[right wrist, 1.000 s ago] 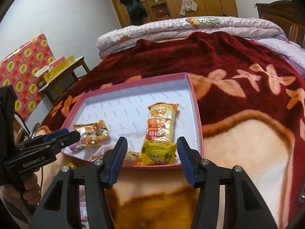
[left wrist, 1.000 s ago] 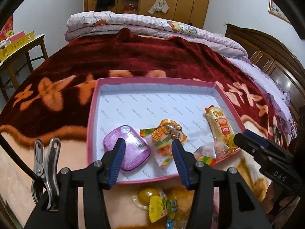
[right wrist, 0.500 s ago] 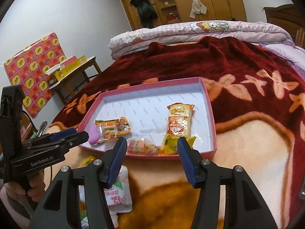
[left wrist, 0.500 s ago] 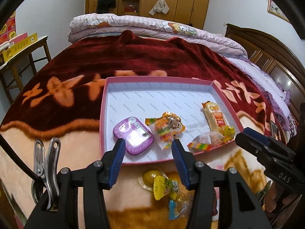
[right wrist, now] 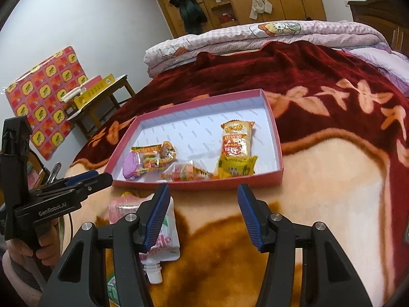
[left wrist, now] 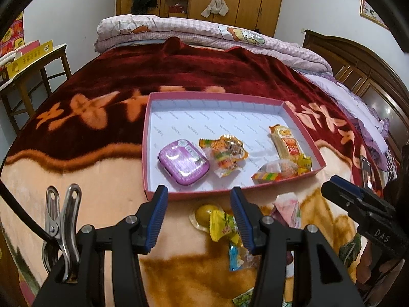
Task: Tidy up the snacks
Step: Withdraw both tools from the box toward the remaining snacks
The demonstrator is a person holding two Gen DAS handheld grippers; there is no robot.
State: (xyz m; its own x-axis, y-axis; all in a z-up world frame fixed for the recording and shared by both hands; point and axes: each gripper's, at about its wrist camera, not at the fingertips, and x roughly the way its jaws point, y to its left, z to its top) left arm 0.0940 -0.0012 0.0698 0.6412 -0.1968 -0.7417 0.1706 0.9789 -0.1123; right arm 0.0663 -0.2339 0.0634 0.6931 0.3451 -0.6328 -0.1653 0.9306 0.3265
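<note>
Snacks not yet sorted lie nearest, on the blanket [left wrist: 102,184] short of the tray: a yellow candy wrapper [left wrist: 223,226] between the left gripper [left wrist: 199,215] tips, a round jelly cup [left wrist: 204,213] beside it, and a spouted pouch [right wrist: 163,235] by the right gripper [right wrist: 204,213]. Both tongs stand open and empty. Judging by this, a pickup step is in hand; next, one gripper should dip and close on a loose item. Farther off, the pink tray [left wrist: 145,138] holds a purple case [left wrist: 182,165], a gummy pack [left wrist: 225,153] and a long biscuit pack [left wrist: 287,144].
</note>
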